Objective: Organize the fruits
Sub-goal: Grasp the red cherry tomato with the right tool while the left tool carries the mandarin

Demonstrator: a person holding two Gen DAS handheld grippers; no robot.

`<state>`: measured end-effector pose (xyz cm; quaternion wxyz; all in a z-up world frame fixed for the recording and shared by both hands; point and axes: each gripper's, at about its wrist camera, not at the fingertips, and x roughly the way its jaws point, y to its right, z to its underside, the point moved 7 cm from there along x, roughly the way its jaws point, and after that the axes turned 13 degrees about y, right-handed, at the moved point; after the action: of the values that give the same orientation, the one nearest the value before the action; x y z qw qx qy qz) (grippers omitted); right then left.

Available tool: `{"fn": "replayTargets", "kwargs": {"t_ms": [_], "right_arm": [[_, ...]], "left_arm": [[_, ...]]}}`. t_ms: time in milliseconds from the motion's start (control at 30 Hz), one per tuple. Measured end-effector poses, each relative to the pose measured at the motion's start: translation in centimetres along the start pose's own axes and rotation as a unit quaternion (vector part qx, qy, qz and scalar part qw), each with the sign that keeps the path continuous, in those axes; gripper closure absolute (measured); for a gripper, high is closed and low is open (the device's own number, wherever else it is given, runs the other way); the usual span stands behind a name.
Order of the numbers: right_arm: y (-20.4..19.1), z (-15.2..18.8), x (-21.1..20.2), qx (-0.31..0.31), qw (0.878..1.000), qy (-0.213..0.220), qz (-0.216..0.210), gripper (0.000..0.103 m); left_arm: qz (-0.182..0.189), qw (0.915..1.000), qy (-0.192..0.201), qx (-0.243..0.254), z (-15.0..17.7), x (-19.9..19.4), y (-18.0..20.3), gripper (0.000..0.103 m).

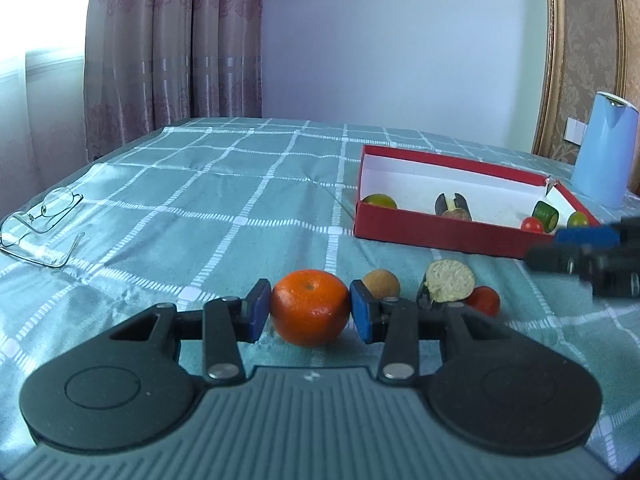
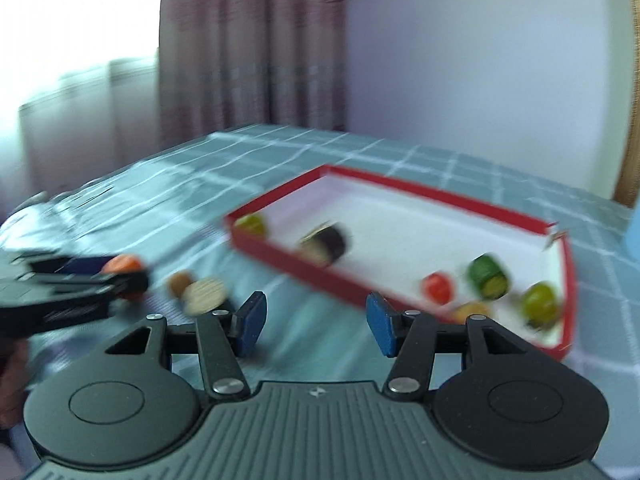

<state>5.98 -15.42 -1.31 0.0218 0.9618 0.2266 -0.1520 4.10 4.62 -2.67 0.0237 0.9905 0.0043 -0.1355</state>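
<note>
My left gripper (image 1: 310, 308) is shut on an orange tangerine (image 1: 310, 307) that rests on the checked cloth. Just beyond it lie a small brown fruit (image 1: 381, 283), a cut eggplant half (image 1: 447, 282) and a red tomato (image 1: 484, 300). A red box (image 1: 436, 237) with a white inside stands at the right and holds several fruits, among them a green lime (image 1: 379, 201) and a cucumber piece (image 1: 546, 215). My right gripper (image 2: 316, 320) is open and empty, above the cloth beside the red box (image 2: 304, 272). The right wrist view is blurred.
A pair of glasses (image 1: 40, 224) lies at the left on the cloth. A light blue cylinder (image 1: 606, 150) stands behind the box at the right. The right gripper (image 1: 588, 256) shows at the right edge of the left wrist view. Curtains and a wall are behind.
</note>
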Motion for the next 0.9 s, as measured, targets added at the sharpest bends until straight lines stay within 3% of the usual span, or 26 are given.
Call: {"fn": "replayTargets", "kwargs": {"t_ms": [333,900], "right_arm": [[-3.1,1.2,1.1,-0.014,0.999,-0.020,-0.048,0.051],[-4.0,2.3,2.9,-0.027,0.997,-0.042,-0.062,0.076]], "left_arm": [[-0.006,0.9998,-0.007,0.015,0.1,0.2,0.4,0.064],[-0.009,0.9979,-0.017,0.062,0.5,0.7,1.6,0.064]]}}
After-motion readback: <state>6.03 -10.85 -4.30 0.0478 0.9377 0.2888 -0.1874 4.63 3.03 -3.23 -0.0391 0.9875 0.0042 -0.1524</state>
